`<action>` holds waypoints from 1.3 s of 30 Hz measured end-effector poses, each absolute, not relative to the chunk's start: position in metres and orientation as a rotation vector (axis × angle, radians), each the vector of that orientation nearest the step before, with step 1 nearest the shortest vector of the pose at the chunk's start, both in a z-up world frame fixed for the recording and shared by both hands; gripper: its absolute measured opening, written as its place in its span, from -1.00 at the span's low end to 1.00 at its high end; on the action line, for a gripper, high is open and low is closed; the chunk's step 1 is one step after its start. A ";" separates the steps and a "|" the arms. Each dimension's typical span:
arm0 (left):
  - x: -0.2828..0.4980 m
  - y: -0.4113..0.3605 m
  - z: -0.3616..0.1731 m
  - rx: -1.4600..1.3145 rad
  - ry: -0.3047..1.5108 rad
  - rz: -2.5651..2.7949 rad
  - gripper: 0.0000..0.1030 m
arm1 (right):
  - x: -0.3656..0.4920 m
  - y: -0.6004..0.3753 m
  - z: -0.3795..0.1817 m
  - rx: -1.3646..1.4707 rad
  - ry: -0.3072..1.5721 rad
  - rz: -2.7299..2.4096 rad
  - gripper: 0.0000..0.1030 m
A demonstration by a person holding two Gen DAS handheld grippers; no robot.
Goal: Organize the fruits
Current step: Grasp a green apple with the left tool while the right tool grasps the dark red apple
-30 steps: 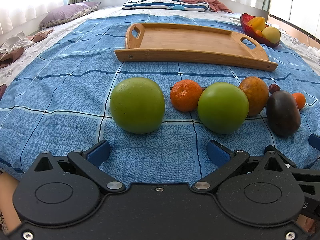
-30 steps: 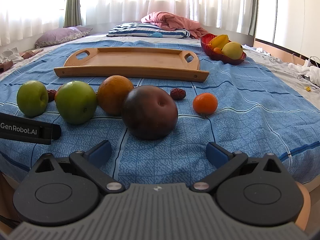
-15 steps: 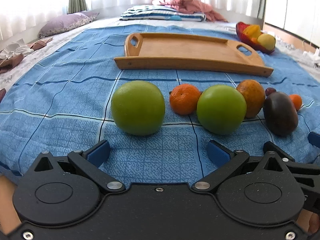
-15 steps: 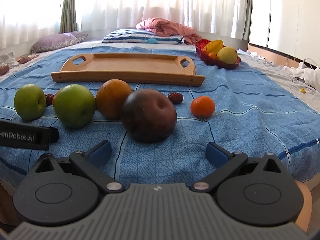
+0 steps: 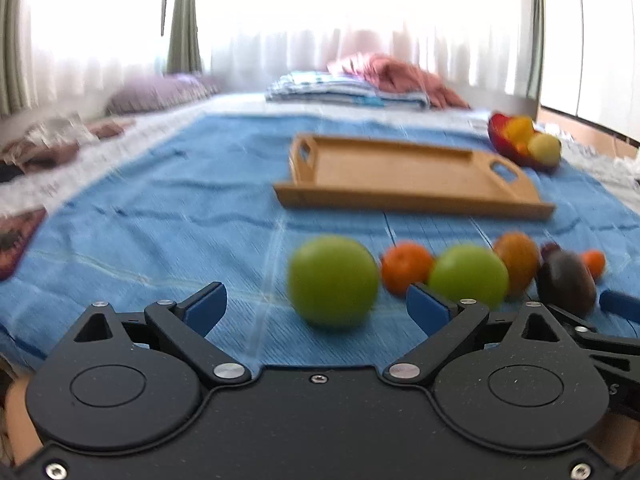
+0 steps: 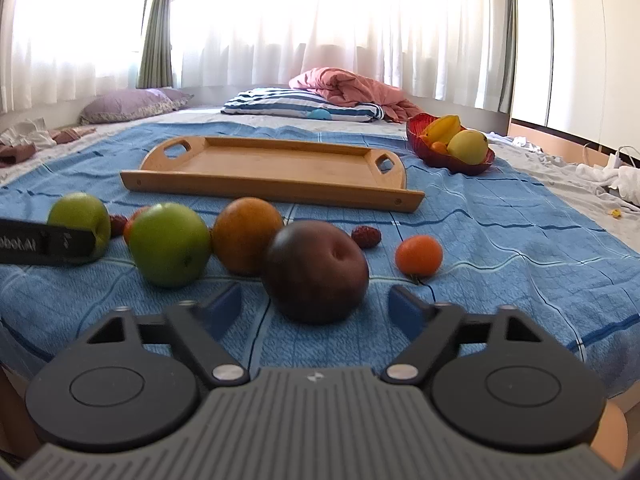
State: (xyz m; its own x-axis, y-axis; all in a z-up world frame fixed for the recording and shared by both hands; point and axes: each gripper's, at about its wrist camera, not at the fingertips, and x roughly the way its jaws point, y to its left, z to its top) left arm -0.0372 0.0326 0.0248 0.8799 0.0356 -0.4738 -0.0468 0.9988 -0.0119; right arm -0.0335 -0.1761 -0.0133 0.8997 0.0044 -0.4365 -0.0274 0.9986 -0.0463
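The wooden tray [image 6: 272, 168] held nothing; the red bowl [image 6: 448, 158] held yellow fruit. Left gripper [image 5: 316, 308] and right gripper [image 6: 316, 304] stood wide open, unloaded.

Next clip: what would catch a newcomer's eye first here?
A row of loose fruit lies on the blue bedspread, with the dark brown fruit nearest the open right tool and a green apple just ahead of the open left tool. Behind the row sits an empty wooden tray, and to its right a red bowl holding yellow fruit.
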 end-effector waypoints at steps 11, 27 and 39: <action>-0.023 0.036 0.025 -0.033 0.520 -0.003 0.66 | -0.026 -0.187 -0.009 0.053 0.475 0.028 0.38; -0.006 0.033 0.012 -0.055 0.569 -0.011 0.22 | -0.017 -0.189 -0.010 0.080 0.475 0.028 0.47; -0.002 0.031 0.010 -0.072 0.575 -0.026 0.05 | -0.009 -0.190 -0.015 0.098 0.493 0.034 0.51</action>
